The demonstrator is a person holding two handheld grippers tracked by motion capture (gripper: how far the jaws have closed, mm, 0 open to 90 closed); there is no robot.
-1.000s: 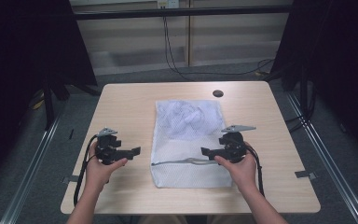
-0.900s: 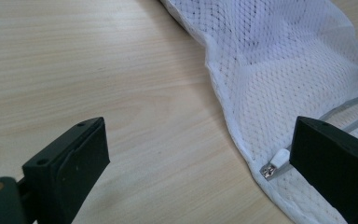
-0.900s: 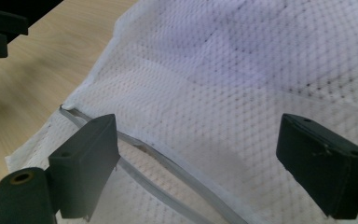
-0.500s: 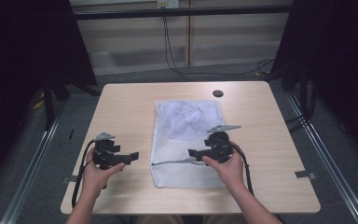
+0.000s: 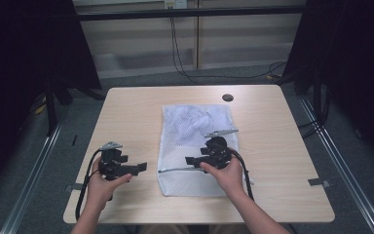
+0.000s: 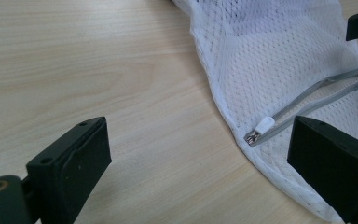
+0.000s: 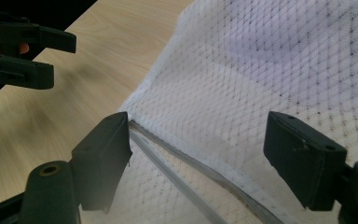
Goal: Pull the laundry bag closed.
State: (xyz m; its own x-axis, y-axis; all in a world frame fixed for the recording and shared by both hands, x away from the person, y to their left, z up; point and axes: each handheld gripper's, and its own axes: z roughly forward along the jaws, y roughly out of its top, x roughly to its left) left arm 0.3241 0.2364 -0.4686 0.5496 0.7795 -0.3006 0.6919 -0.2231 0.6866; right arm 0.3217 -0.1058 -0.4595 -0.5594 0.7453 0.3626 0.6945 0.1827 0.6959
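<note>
Overhead light falls evenly on the table (image 5: pixel 126 105) in the high view while both side edges of the frame sink into black. The left gripper view is crisp. In the right gripper view the mesh bag (image 7: pixel 270 70) blurs, soft toward the upper right.
</note>
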